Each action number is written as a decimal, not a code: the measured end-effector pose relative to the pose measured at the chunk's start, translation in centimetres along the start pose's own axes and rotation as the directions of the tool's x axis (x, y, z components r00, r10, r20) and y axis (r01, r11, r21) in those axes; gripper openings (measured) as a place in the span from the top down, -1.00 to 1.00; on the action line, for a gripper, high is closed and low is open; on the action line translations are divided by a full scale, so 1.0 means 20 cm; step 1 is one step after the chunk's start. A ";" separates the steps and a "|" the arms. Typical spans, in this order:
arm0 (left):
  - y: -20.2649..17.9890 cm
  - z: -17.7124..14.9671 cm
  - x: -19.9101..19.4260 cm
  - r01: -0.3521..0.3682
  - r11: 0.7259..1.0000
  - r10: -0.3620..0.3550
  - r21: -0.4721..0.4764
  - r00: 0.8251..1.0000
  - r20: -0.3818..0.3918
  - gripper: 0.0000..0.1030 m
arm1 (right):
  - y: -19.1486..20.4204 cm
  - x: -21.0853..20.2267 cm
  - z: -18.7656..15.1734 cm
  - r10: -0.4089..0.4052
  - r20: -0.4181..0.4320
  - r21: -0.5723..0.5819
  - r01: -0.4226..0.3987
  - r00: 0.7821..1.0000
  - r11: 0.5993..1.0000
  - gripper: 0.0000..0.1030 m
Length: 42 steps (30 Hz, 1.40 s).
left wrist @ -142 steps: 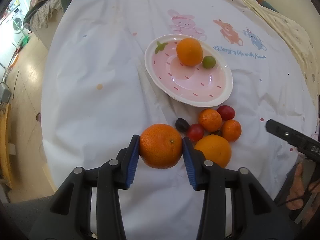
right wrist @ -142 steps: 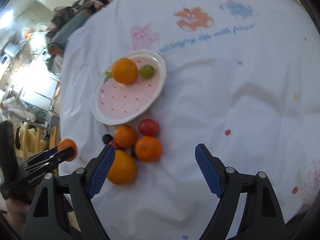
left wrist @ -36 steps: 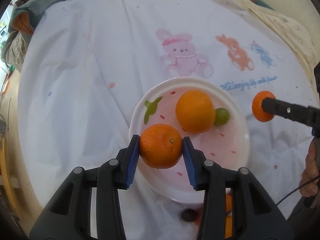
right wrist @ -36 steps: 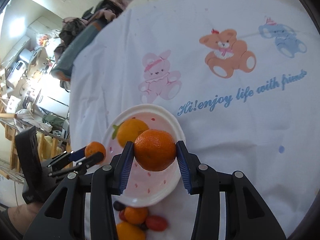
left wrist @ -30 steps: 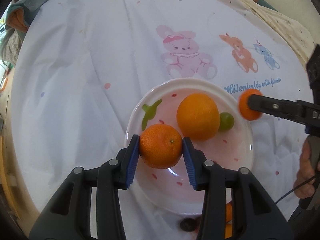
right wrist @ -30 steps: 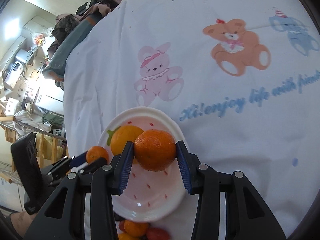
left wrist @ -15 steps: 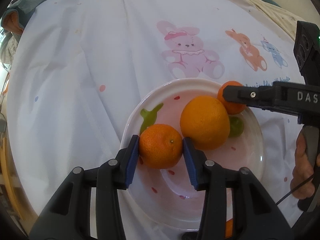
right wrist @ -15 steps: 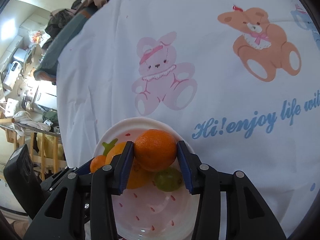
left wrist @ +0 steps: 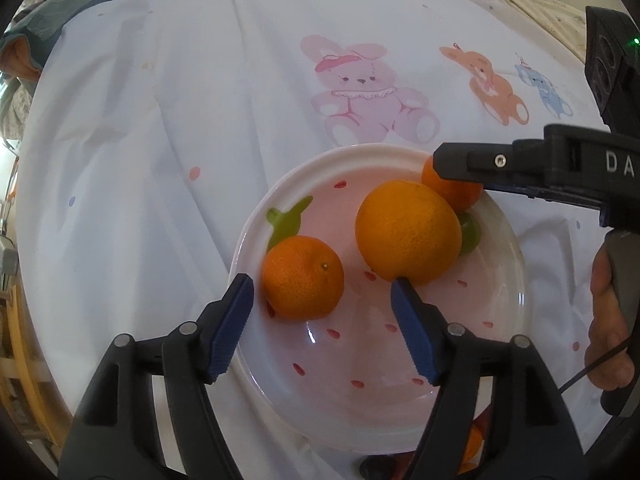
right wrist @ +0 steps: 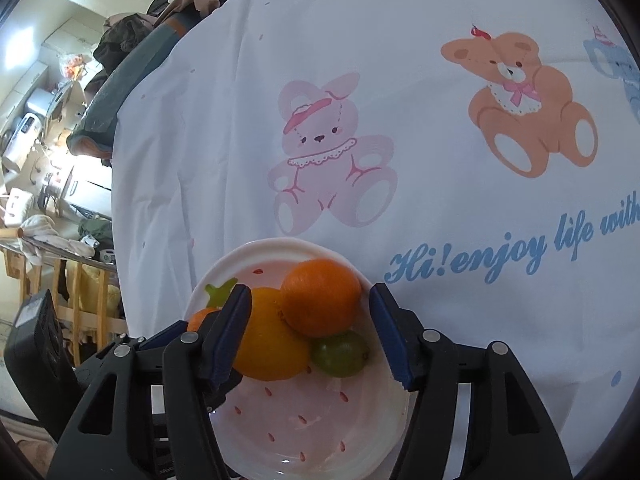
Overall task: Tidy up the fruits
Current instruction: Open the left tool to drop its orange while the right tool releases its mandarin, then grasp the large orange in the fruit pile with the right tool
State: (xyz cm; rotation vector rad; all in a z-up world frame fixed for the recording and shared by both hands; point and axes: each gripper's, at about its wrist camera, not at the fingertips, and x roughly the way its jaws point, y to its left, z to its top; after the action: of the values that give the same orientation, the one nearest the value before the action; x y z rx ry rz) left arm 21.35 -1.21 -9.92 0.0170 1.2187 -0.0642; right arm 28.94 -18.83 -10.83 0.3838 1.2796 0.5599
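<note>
Orange tangerines sit loose on the pink plate (left wrist: 516, 280) as both grippers' fingers open around them, gripping nothing; a careless withdrawal could nudge one off the rim.

Both cams sit right on the hand-held grippers, looking steeply down along the blue-padded fingers from close up. The left view faces the pink strawberry-print ceramic plate (left wrist: 516, 280) from its near side, the right one (right wrist: 224, 280) from further over; both catch the white cartoon-animal tablecloth (left wrist: 160, 120).
</note>
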 end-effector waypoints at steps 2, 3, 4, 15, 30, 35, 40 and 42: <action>0.00 0.00 -0.01 0.004 1.000 -0.004 -0.009 1.000 0.003 -0.33 | -0.01 -0.01 0.00 -0.002 0.007 0.008 0.002 1.000 1.000 -0.24; 0.01 0.00 -0.01 0.006 1.000 -0.006 -0.017 1.000 0.007 -0.34 | -0.01 -0.02 0.00 -0.003 0.011 0.008 0.003 1.000 1.000 -0.24; 0.02 0.01 -0.02 0.008 1.000 -0.008 -0.023 1.000 0.011 -0.36 | -0.01 -0.03 0.01 -0.003 0.016 0.006 0.003 1.000 1.000 -0.24; 0.10 0.02 -0.22 0.022 0.994 -0.013 -0.103 0.996 0.089 -0.48 | 0.02 -0.24 -0.05 0.007 0.083 0.022 -0.009 0.997 1.000 -0.39; 0.10 -0.24 -0.61 0.044 0.983 -0.009 -0.176 0.981 0.194 -0.48 | 0.12 -0.55 -0.44 0.015 0.121 0.005 -0.016 0.993 1.000 -0.41; 0.13 -0.38 -0.69 0.003 0.975 0.045 -0.220 0.976 0.211 -0.48 | 0.13 -0.59 -0.62 0.043 0.109 0.037 -0.047 0.993 0.998 -0.41; 0.16 -0.51 -0.74 0.018 0.969 0.030 -0.246 0.982 0.188 -0.48 | 0.16 -0.57 -0.79 0.047 0.078 0.035 -0.050 0.996 0.998 -0.41; 0.16 -0.56 -0.75 0.031 0.966 0.017 -0.257 0.983 0.183 -0.48 | 0.19 -0.53 -0.86 0.037 0.049 0.028 -0.038 0.998 0.999 -0.41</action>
State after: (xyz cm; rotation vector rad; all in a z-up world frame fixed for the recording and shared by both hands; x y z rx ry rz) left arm 5.83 3.11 0.22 -0.2175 1.0342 0.0865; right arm 9.74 -22.74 -4.69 0.4437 1.2369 0.5611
